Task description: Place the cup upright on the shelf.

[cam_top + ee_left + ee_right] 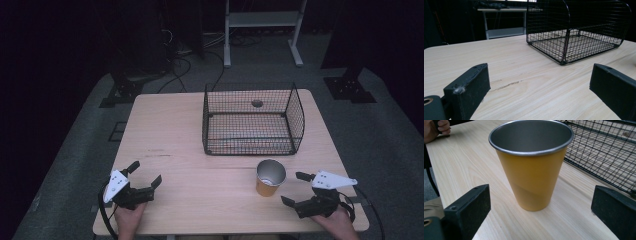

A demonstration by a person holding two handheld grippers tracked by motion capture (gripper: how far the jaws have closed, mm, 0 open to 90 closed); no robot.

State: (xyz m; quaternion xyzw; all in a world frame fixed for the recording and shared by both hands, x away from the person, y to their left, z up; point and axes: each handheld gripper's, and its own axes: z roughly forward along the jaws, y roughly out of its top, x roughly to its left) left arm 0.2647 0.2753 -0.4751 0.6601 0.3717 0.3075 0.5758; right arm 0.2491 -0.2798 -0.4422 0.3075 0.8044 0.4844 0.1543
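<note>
A yellow cup (270, 179) with a bare metal inside stands upright on the wooden table (175, 130), just in front of a black wire basket (252, 120). My right gripper (292, 188) is open to the right of the cup, apart from it. In the right gripper view the cup (532, 170) stands a little ahead of the wide-spread jaws, not between them. Near the table's front left corner, my left gripper (146, 173) is open with nothing in it. It looks over bare wood toward the basket (576, 37), which holds nothing.
A round hole (257, 103) in the tabletop shows through the basket's back. A white metal stand (262, 20) and cables lie on the floor behind the table. The other hand (435, 127) appears far off in the right gripper view.
</note>
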